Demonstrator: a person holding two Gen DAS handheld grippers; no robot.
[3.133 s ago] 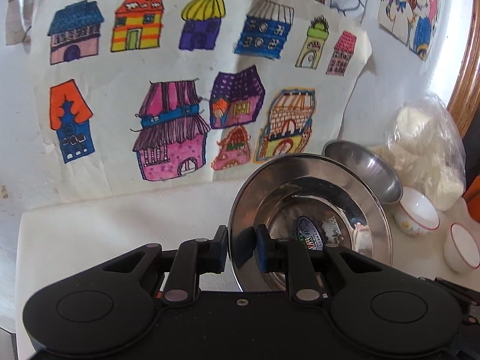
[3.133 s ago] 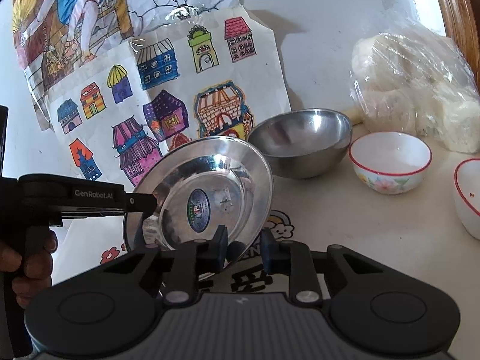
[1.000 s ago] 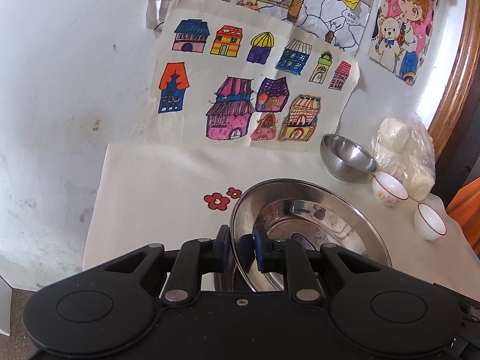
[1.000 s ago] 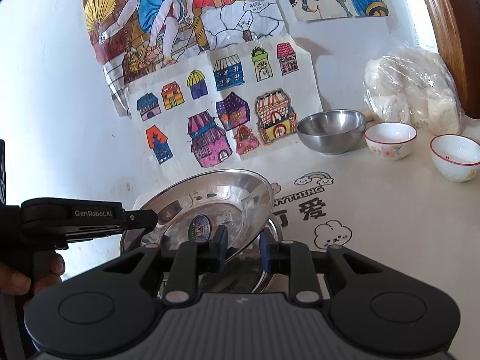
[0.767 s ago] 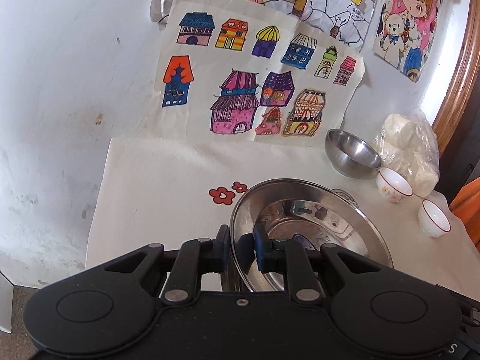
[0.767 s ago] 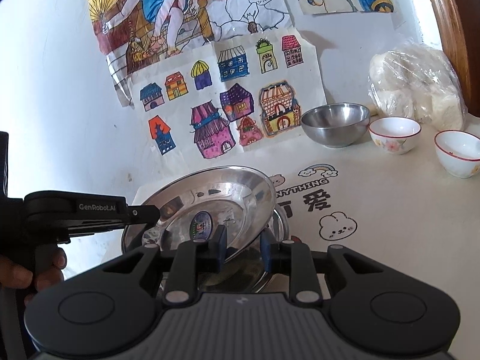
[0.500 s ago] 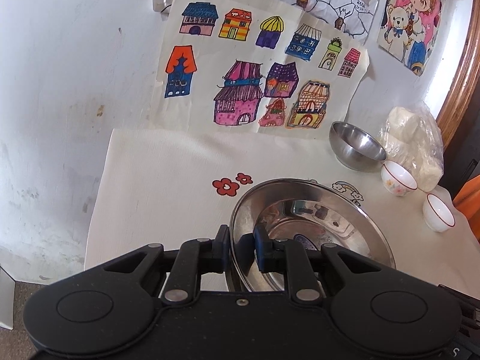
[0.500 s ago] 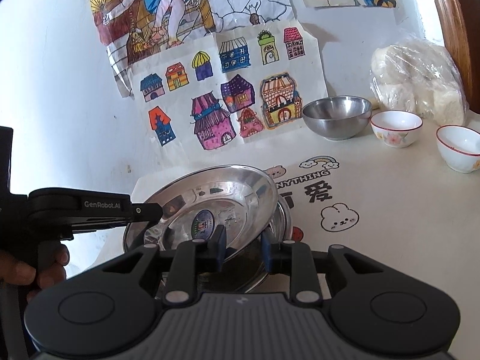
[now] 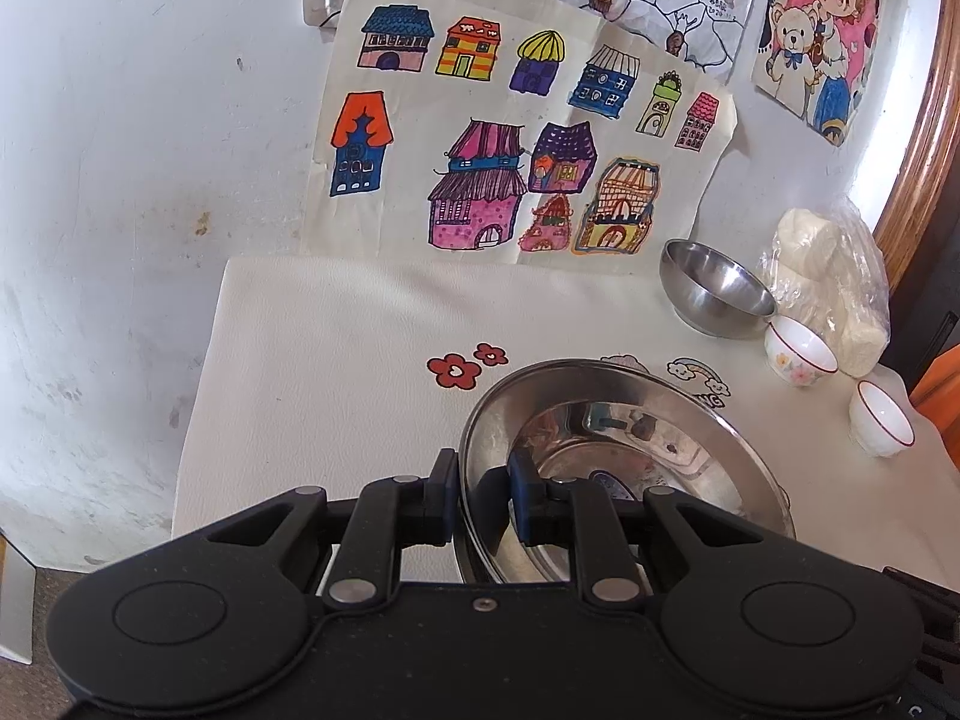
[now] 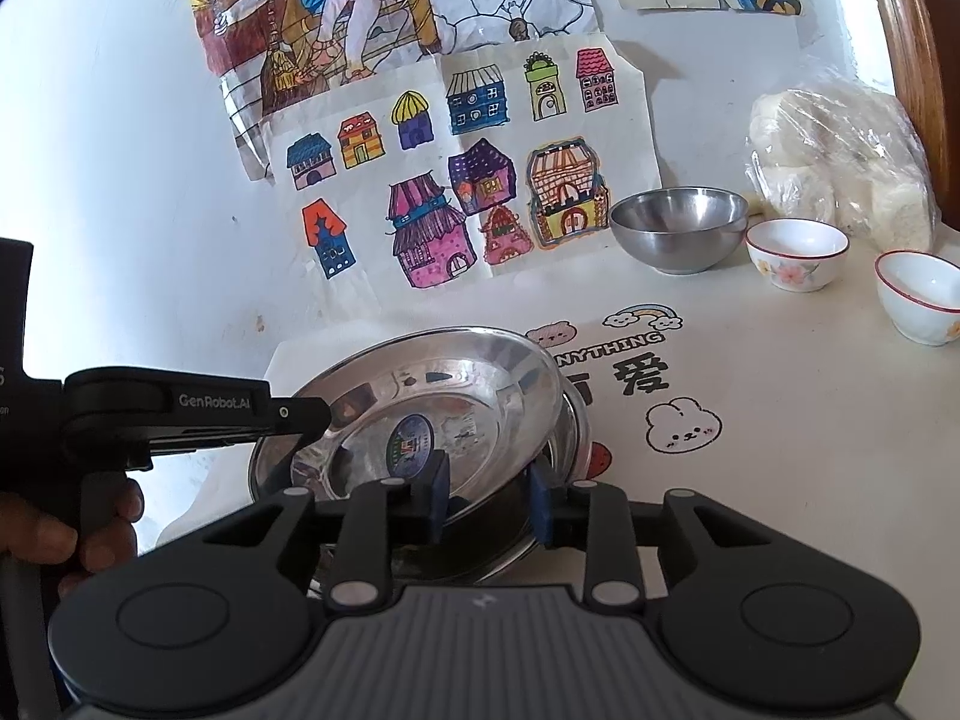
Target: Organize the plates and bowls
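The steel plate (image 10: 432,414) sits tilted over a second steel plate (image 10: 570,426) that lies on the counter (image 10: 780,480), its far rim raised above the lower one; the left gripper (image 9: 483,492) has its jaws clamped on the near-left rim of the steel plate, one pad outside and one inside the dish; the right gripper (image 10: 487,498) straddles the near rim of the same plate with its jaws opening, a gap showing at the right pad; a hand (image 10: 66,540) grips the left gripper's handle, left of the plate. Beyond the plate, against the wall, stands a steel bowl (image 10: 678,228); right of that bowl a flowered white bowl (image 10: 795,255), then a red-rimmed white bowl (image 10: 921,297); behind them a plastic bag (image 10: 840,162) of white lumps. House drawings (image 9: 516,144) hang on the wall behind the plate.
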